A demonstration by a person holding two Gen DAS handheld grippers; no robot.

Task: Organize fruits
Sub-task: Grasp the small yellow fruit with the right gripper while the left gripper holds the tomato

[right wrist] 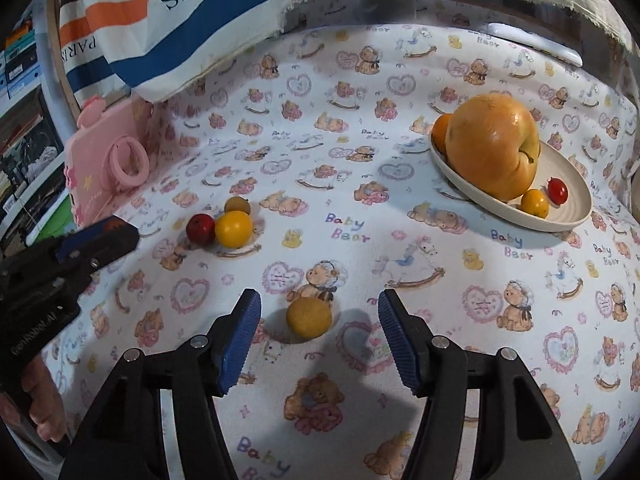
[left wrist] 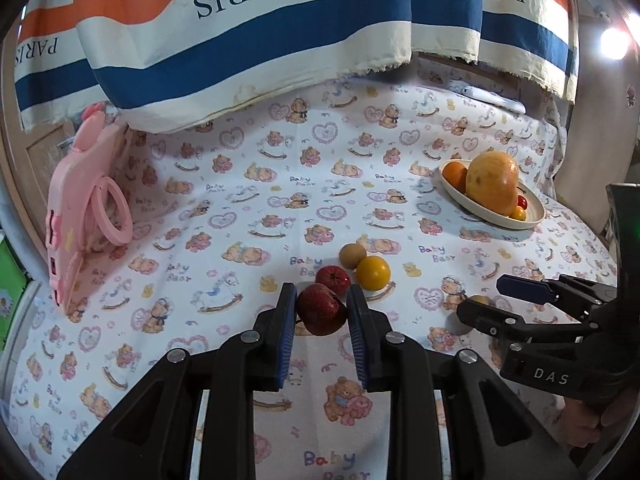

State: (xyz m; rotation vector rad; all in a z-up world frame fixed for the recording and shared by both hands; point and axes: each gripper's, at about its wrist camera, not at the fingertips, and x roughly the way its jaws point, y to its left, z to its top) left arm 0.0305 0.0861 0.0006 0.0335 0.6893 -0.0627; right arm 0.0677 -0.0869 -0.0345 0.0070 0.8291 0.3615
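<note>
My left gripper is shut on a dark red fruit, held just above the bear-print cloth. Behind it lie a red fruit, a yellow fruit and a brown one. My right gripper stands open, its blue pads well apart on either side of a small yellow-brown fruit that rests on the cloth untouched. A cream plate at the right holds a large orange-yellow fruit, an orange, a small yellow fruit and a small red one.
A pink toy camera leans at the left edge. A striped "PARIS" cloth hangs over the back. A white object lies at the far right. A person's hand holds the left gripper's body.
</note>
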